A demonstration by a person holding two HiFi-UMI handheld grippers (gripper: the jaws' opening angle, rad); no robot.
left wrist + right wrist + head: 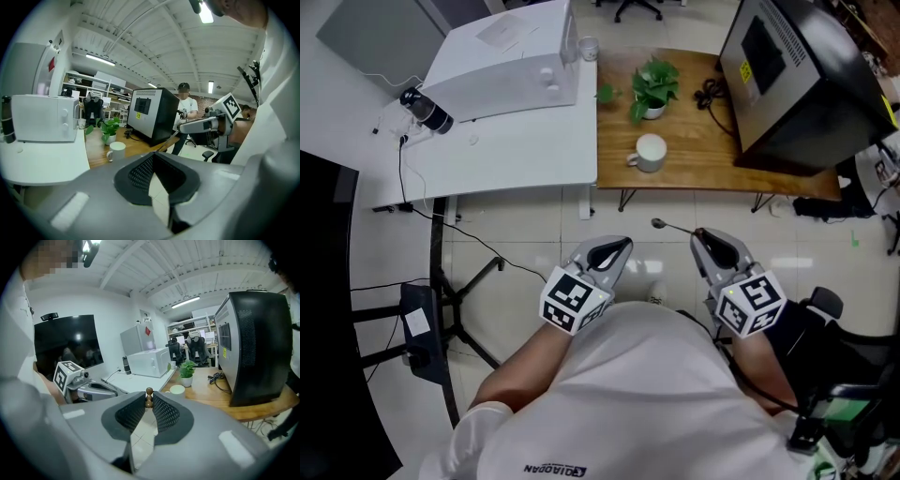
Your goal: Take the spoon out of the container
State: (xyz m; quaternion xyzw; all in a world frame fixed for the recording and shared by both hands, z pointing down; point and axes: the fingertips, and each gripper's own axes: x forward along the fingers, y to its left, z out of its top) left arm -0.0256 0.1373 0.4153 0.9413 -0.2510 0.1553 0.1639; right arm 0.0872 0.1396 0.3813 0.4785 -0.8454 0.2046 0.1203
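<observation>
My right gripper (701,234) is shut on a metal spoon (671,226), which sticks out to the left over the tiled floor with its bowl at the far end. In the right gripper view the spoon's brown handle end (149,397) pokes up between the pads (161,411). The white mug (650,152) stands on the wooden table (703,164), well ahead of both grippers, with nothing in it. My left gripper (622,246) hangs beside the right one, its tips together and nothing between them (153,157).
A potted plant (652,89) and a large black box (797,75) stand on the wooden table. A white microwave (511,66) and a black bottle (427,108) are on the white desk to the left. Cables run across the floor. A person stands in the background (185,110).
</observation>
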